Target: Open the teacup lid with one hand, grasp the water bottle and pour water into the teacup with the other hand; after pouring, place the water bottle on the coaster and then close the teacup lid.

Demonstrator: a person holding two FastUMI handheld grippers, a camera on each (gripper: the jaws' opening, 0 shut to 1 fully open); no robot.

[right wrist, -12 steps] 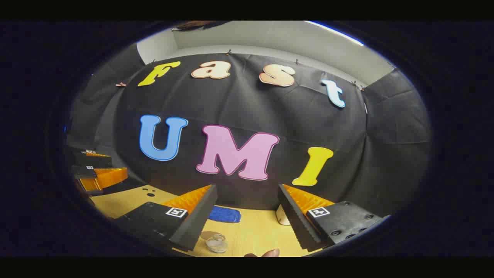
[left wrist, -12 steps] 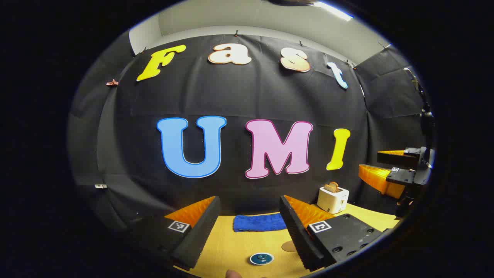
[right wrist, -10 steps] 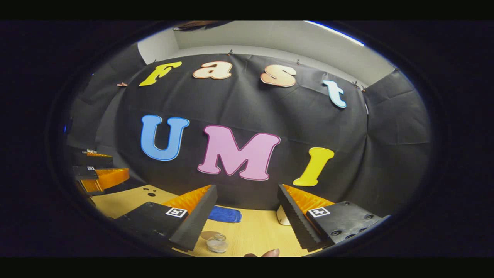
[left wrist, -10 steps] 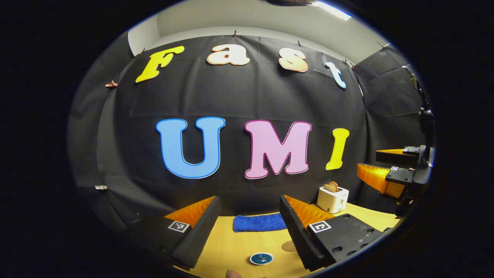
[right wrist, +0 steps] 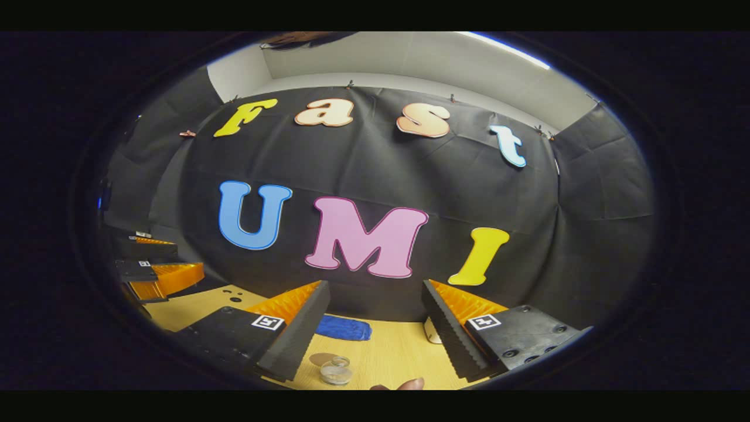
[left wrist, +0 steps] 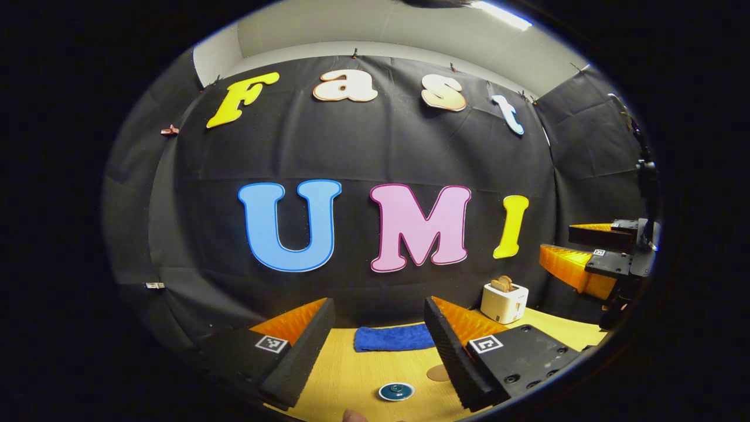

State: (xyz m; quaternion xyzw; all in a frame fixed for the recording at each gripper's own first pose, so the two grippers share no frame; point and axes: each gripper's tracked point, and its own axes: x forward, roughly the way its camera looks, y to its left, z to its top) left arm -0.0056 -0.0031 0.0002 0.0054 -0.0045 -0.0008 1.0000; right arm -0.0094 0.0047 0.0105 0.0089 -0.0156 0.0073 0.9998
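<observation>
In the left gripper view my left gripper [left wrist: 379,310] is open and empty, high above the wooden table [left wrist: 345,375]. Below it stands the teacup [left wrist: 396,391], dark teal with its lid on. A round tan coaster [left wrist: 437,373] lies just right of the cup, partly behind my right finger. In the right gripper view my right gripper [right wrist: 375,293] is also open and empty. The clear water bottle [right wrist: 336,371] stands low between its fingers, beside the coaster [right wrist: 321,358]. The right gripper [left wrist: 603,258] hangs at the far right in the left gripper view. The left gripper [right wrist: 152,269] is at the far left in the right gripper view.
A folded blue towel [left wrist: 392,338] lies at the back of the table near the black cloth wall. A white toaster [left wrist: 504,300] with toast stands at the back right. The towel [right wrist: 344,328] and part of the toaster [right wrist: 432,333] appear again. A fingertip [right wrist: 410,384] pokes in at the bottom.
Both views have drifted slightly; the wall sits a little lower in the right gripper view. Both grippers stay open and nothing on the table has moved.
</observation>
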